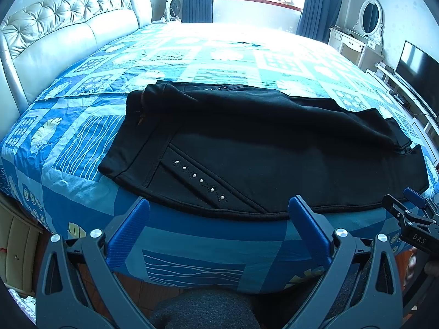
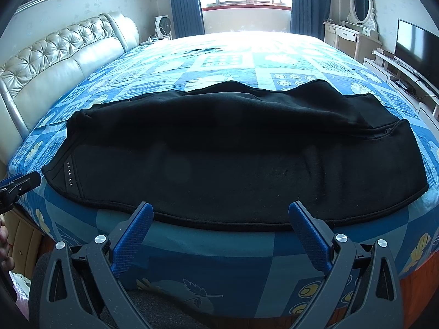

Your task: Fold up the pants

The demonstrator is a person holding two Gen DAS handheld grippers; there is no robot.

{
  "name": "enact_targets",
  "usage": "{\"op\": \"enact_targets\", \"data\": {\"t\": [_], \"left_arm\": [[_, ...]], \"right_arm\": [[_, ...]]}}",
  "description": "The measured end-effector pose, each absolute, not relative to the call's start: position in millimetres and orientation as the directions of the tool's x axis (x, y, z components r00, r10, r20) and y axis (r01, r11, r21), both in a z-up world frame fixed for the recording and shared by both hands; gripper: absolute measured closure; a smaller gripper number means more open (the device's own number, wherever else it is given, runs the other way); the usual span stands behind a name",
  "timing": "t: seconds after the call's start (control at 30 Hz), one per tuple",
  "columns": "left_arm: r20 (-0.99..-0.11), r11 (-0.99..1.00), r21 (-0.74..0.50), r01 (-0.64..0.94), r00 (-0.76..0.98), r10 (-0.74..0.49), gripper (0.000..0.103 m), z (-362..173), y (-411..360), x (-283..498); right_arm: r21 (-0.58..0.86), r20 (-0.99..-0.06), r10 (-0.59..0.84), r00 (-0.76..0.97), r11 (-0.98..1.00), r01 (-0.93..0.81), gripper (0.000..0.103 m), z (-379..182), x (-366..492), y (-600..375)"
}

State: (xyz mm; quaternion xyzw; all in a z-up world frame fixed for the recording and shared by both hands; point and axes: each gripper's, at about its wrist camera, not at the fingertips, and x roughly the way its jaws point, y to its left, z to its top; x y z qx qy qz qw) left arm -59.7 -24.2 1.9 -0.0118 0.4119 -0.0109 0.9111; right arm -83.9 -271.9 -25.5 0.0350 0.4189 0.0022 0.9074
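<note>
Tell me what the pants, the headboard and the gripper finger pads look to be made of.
Pants: black, matte, soft knit or fleece-like fabric, judging by the fuzzy nap; shiny studs along a stitched panel.
Headboard: cream, glossy, button-tufted leather or imitation; which one cannot be told.
Finger pads: blue, ribbed, probably plastic or rubber.

pants (image 1: 247,137) | black, studded pocket trim | folded lengthwise, flat | near bed edge, waistband left

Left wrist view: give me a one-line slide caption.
Open left claw hovers at the near edge of black pants laid lengthwise on a blue patchwork bedspread, stud-trimmed pocket ahead.
</note>
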Motion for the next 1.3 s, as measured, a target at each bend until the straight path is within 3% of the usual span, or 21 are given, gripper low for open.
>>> {"op": "enact_targets", "data": {"t": [0.13, 0.3, 0.47, 0.57, 0.67, 0.8, 1.03, 1.3], "left_arm": [[-0.751, 0.999, -0.031, 0.012, 0.66, -0.031, 0.002, 1.8, -23.7, -59.1], [-0.756, 0.999, -0.051, 0.004, 0.653, -0.041, 0.002, 1.7, -20.8, -59.5], [-0.761, 0.998, -0.063, 0.006, 0.646, -0.052, 0.002, 0.0, -21.2, -59.5], [-0.766, 0.998, -0.068, 0.008, 0.64, -0.058, 0.002, -2.0, -22.6, -58.9], [-0.767, 0.998, -0.063, 0.012, 0.639, -0.056, 0.002, -3.5, -25.2, -57.6], [-0.771, 0.998, -0.058, 0.013, 0.635, -0.054, 0.002, -5.9, -29.2, -54.7], [-0.79, 0.999, -0.054, 0.005, 0.611, -0.046, 0.002, -16.1, -27.7, -54.2], [-0.803, 0.998, -0.056, -0.002, 0.595, -0.044, 0.002, -23.3, -23.8, -51.9]], "right_arm": [[0.089, -0.764, 0.062, 0.642, 0.996, 0.01, 0.005, -23.8, -82.3, -274.4], [0.248, -0.739, 0.162, 0.654, 0.968, 0.04, 0.005, -0.1, -74.8, -312.7], [0.476, -0.659, 0.229, 0.716, 0.864, 0.163, 0.005, 28.3, -81.4, -415.9], [0.546, -0.628, 0.15, 0.764, 0.784, 0.295, 0.005, 32.4, -101.0, -499.2], [0.586, -0.638, 0.03, 0.769, 0.667, 0.461, 0.005, 15.7, -123.8, -577.5], [0.714, -0.645, 0.104, 0.757, 0.437, 0.548, 0.005, -37.1, -135.4, -643.0], [0.887, -0.455, 0.252, 0.854, 0.047, 0.459, 0.005, -100.4, -142.5, -648.8], [0.928, -0.352, 0.231, 0.907, -0.035, 0.37, 0.006, -98.6, -115.5, -647.0]]}}
